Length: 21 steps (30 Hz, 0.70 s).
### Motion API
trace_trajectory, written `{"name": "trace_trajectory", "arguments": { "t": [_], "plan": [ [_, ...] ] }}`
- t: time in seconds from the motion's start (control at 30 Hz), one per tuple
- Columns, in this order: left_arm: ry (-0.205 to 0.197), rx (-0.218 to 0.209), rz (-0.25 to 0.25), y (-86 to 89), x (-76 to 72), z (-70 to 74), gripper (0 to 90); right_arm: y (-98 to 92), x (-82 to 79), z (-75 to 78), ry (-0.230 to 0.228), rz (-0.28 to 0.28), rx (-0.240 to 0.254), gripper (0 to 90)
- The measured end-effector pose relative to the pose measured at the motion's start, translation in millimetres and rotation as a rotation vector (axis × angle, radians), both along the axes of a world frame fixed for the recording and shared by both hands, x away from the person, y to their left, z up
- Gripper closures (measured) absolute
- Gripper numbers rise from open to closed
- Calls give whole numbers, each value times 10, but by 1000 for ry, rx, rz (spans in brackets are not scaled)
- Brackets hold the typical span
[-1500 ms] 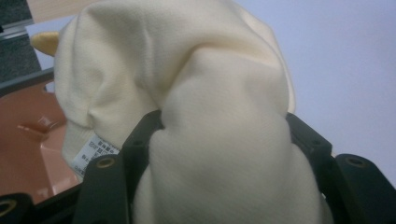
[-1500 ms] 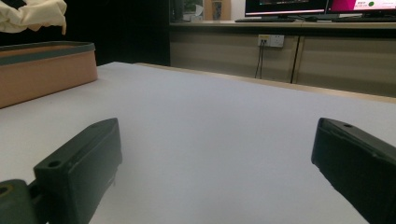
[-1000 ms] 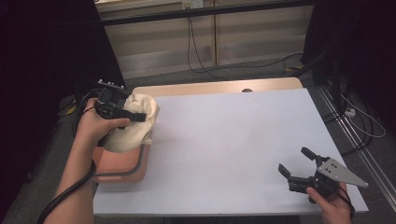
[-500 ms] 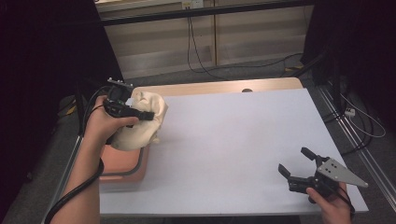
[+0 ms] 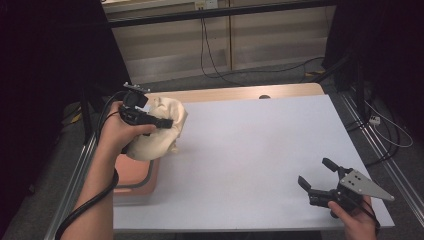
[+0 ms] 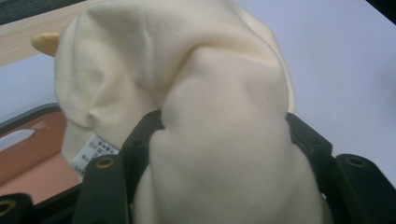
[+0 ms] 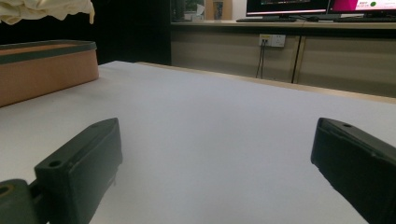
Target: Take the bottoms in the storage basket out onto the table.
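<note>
Our left tongs (image 5: 167,122) clamp the cream cloth (image 5: 159,131) above the tray (image 5: 134,186); right tongs (image 5: 316,177) gape empty. The bunched fabric could slip loose or snag the tray's rim.

Lab, monitors (image 7: 299,5) on bench, floor cables (image 5: 210,55)

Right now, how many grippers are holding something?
1. The left gripper, at the table's left side above the orange bin, is closed on the cream cloth. The right gripper, near the table's front right corner, is open with nothing between its jaws.
</note>
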<state>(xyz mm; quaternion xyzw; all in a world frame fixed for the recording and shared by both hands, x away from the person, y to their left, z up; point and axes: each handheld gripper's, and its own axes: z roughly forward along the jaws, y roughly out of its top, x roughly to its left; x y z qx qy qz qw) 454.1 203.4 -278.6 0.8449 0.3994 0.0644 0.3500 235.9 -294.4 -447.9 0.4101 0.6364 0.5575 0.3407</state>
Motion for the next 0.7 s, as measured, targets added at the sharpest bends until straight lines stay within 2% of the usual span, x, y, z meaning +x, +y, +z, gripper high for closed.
{"name": "trace_trajectory", "arguments": {
  "t": [0.7],
  "plan": [
    [2, -15, -50, -213, -25, -29, 393, 2, -1, 1, -1, 2, -1, 20]
  ]
}}
